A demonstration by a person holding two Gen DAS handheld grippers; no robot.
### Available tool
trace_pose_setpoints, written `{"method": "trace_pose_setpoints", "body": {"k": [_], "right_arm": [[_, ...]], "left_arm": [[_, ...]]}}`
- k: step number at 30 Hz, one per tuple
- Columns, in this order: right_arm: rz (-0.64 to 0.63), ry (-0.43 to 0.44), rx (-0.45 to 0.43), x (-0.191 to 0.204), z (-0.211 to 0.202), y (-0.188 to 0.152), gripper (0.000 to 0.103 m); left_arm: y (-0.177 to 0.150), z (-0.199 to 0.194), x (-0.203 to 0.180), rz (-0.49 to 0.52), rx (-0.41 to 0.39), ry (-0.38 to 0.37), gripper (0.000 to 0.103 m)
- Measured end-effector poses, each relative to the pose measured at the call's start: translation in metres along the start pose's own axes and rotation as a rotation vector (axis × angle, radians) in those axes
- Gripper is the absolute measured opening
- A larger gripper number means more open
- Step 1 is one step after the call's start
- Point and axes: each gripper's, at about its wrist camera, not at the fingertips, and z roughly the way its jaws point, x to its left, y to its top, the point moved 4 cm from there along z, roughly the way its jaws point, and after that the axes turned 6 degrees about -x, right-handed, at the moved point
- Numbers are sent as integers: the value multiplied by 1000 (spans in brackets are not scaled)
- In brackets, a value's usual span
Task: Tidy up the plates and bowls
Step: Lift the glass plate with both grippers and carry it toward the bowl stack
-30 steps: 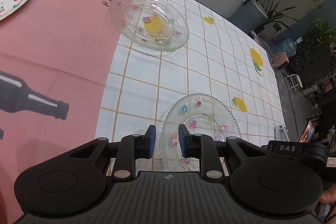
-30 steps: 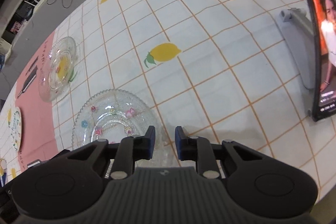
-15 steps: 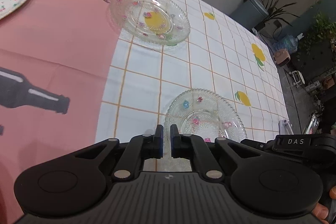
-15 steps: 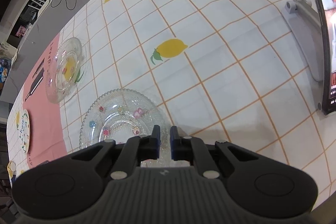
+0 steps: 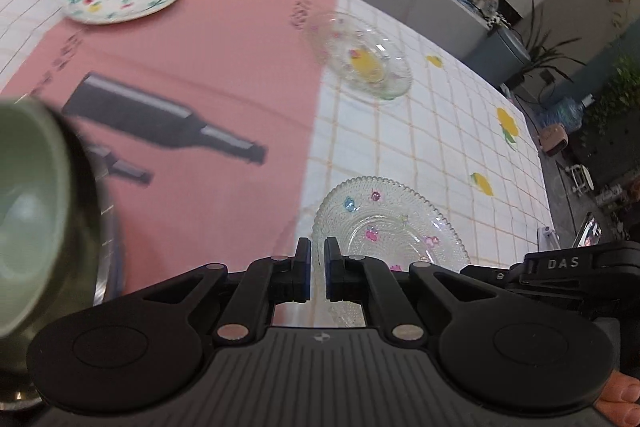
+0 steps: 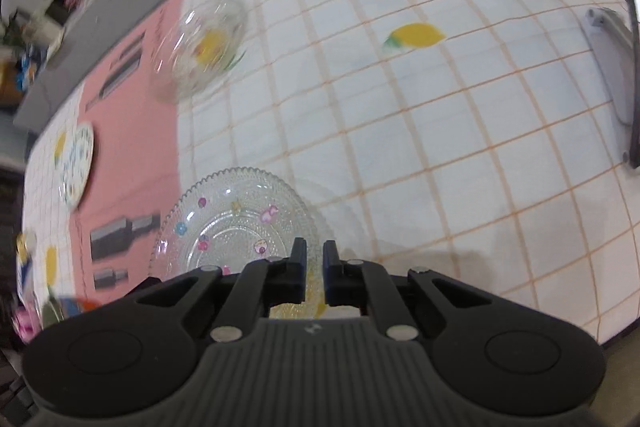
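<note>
You carry the clear beaded glass plate with flower decals (image 5: pixel 390 227) between both hands: your left gripper (image 5: pixel 316 267) pinches its left rim, your right gripper (image 6: pixel 314 269) its right rim. The second clear glass plate (image 5: pixel 362 57) lies ahead, toward upper centre.

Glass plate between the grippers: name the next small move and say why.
Probably carry the near glass plate toward the far glass plate for stacking: the left gripper and right gripper each have jaws shut on its rim, at opposite sides.
</note>
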Motion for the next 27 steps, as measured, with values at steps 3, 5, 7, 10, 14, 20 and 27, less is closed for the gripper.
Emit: {"method": "trace_pose_setpoints", "body": {"k": [3,5,7,10,14,20,27], "right_arm": [[-61,-51,19,13,5,-9,6],[-103,-82,29,20,8,-13,6],[-146,-107,32,24,10,-17,6],[-187,-138,49,28,14,-20,4],[-239,-166,94,32,23,-22,3],[-224,-129,135,34,27,-25,0],[-102,-122,106,18,21,-18,2]], "left_arm": [[-8,-6,8,-3,-10,4,6],[-12,-10,8,-4,-18,13,6],[-14,-12,7,16,-28,27,6],[-18,-11,5,47,-31,59,6],[-22,-9,6,40,-32,87,5],[-33,-5,-4,69,-10,96,5],[-30,-11,-4,128,-67,165,0]]}}
